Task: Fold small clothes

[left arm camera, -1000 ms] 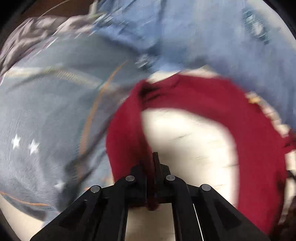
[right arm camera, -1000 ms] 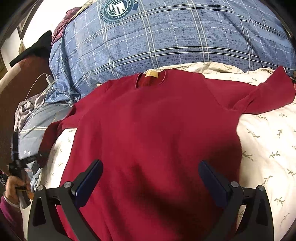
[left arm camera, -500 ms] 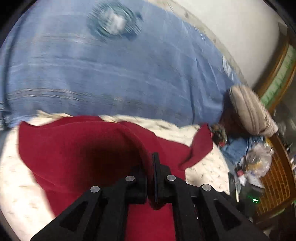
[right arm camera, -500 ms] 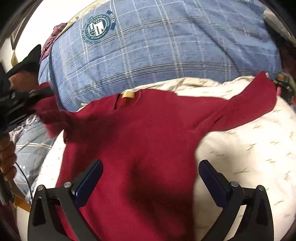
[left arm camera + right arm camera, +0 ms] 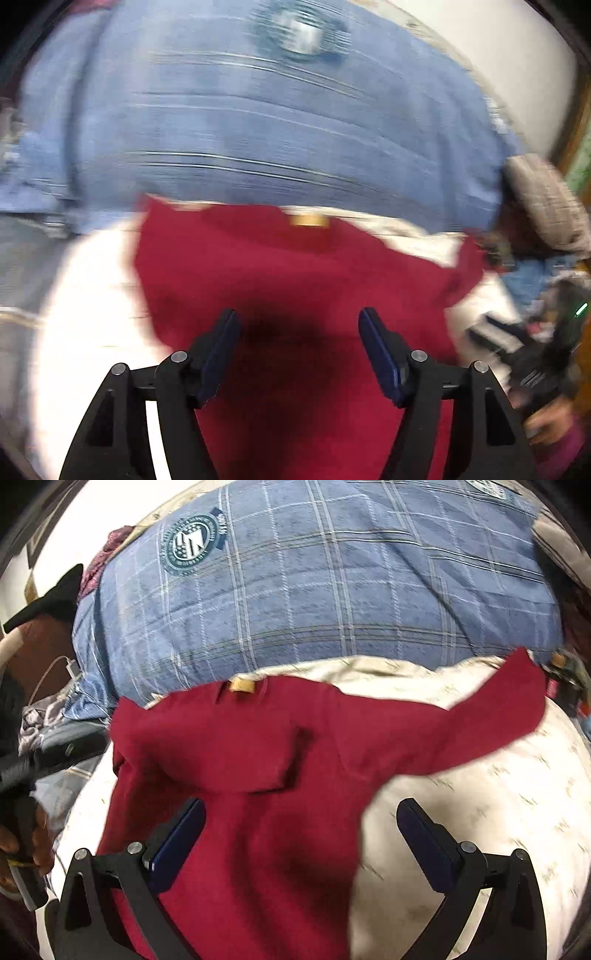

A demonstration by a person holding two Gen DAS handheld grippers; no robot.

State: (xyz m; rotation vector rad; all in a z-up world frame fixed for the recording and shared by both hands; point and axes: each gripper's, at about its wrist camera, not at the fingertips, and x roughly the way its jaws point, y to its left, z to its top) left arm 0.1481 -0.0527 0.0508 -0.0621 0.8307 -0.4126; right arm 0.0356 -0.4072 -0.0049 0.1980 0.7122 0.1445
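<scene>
a wide bed covered in a cream sheet with a small sprig print (image 5: 498, 812) fills both views, and a big blue plaid quilt with a round teal crest (image 5: 314, 590) is heaped across its far side. a pale wall (image 5: 498, 55) rises behind the quilt.

the dark red knit sweater with a tan neck label (image 5: 258, 775) lies flat on the sheet, collar touching the quilt's edge. its one sleeve is folded in across the chest, the other stretches out toward the right edge of the bed.

the left gripper (image 5: 297, 332) hovers over the sweater's middle; its jaws have just been opening and stand apart with nothing between them. the right gripper (image 5: 301, 816) is also spread wide over the sweater's lower side, pinching nothing.

only the left wrist view, heavily blurred, shows a grey checked cushion (image 5: 546, 206) and a dim clutter of things beside the bed. only the right wrist view shows the person's left hand (image 5: 22, 853) on its black handle, a white charger cable (image 5: 55, 668) and crumpled grey cloth (image 5: 40, 716).
</scene>
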